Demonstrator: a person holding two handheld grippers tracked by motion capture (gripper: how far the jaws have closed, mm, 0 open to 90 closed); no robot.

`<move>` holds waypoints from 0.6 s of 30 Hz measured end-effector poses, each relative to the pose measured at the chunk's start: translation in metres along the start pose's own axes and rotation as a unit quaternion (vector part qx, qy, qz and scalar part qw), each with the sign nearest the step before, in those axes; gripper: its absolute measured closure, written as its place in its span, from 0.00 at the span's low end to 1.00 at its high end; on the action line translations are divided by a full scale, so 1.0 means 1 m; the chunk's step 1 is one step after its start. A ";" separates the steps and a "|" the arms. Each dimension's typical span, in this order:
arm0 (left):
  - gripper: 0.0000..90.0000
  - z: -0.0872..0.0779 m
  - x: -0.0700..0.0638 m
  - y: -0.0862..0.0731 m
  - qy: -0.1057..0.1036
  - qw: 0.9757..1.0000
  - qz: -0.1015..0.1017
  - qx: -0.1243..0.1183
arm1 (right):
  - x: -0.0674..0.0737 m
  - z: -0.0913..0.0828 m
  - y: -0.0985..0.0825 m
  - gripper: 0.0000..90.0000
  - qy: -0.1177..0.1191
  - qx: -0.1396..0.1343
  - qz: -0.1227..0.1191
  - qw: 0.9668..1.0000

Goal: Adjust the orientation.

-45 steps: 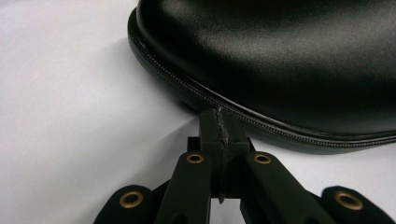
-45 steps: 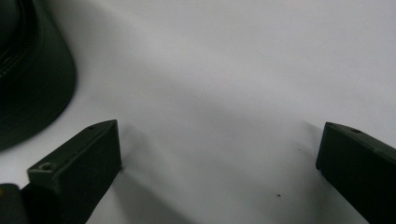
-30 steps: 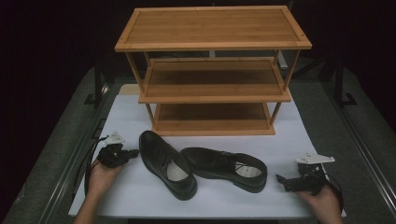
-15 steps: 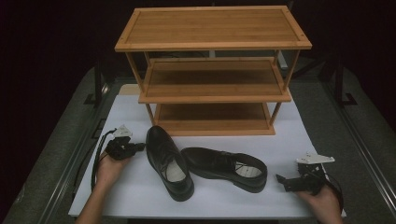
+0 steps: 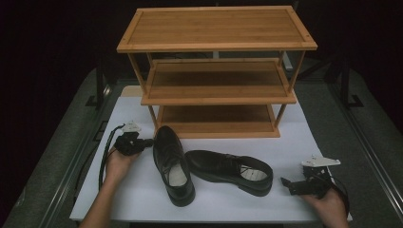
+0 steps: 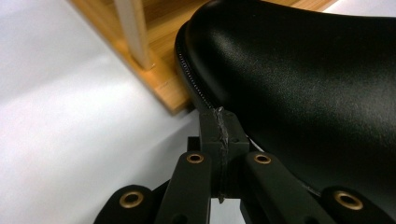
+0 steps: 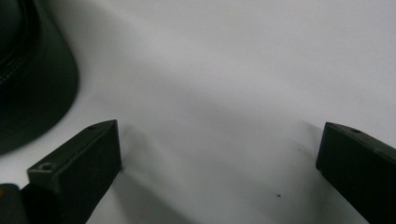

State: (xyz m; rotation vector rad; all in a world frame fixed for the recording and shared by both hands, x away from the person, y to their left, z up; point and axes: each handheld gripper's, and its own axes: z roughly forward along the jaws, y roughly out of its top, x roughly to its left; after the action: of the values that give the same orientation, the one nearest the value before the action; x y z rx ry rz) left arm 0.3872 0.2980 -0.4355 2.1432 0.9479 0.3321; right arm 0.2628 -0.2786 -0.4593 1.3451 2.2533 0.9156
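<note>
Since half second ago, left gripper [image 5: 142, 142] pushed toe of nearer black leather lace-up shoe [image 5: 172, 164] closer to three-tier bamboo shoe rack [image 5: 216, 71]; shoe now more upright on sheet, heel toward person. Left jaws pressed together, tips against shoe's welt [image 6: 194, 86] beside rack foot. Second black leather shoe [image 5: 230, 170] lies crosswise just right of first: two shoes total. Right gripper [image 5: 293, 185] rests on white sheet [image 5: 304, 142], jaws spread wide, nothing between. Sheet covers grey table [image 5: 62, 152]; surroundings dark.
</note>
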 end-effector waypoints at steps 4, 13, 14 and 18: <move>1.00 0.010 -0.003 0.006 -0.009 1.000 0.001 -0.008 | 0.000 0.000 0.000 0.00 0.000 -0.001 0.000 1.000; 1.00 0.023 -0.010 0.018 -0.017 1.000 0.017 -0.004 | 0.000 0.000 0.000 0.00 0.000 -0.001 0.000 1.000; 1.00 0.025 -0.011 0.018 -0.019 1.000 0.014 -0.008 | 0.000 0.000 0.000 0.00 0.000 0.000 0.000 1.000; 1.00 0.031 -0.013 0.021 -0.025 1.000 0.012 -0.012 | 0.000 0.000 0.000 0.00 0.000 0.000 0.000 1.000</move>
State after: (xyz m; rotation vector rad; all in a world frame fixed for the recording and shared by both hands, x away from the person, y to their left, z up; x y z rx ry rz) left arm 0.4043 0.2624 -0.4399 2.1320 0.8860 0.2986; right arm 0.2628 -0.2786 -0.4593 1.3455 2.2537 0.9152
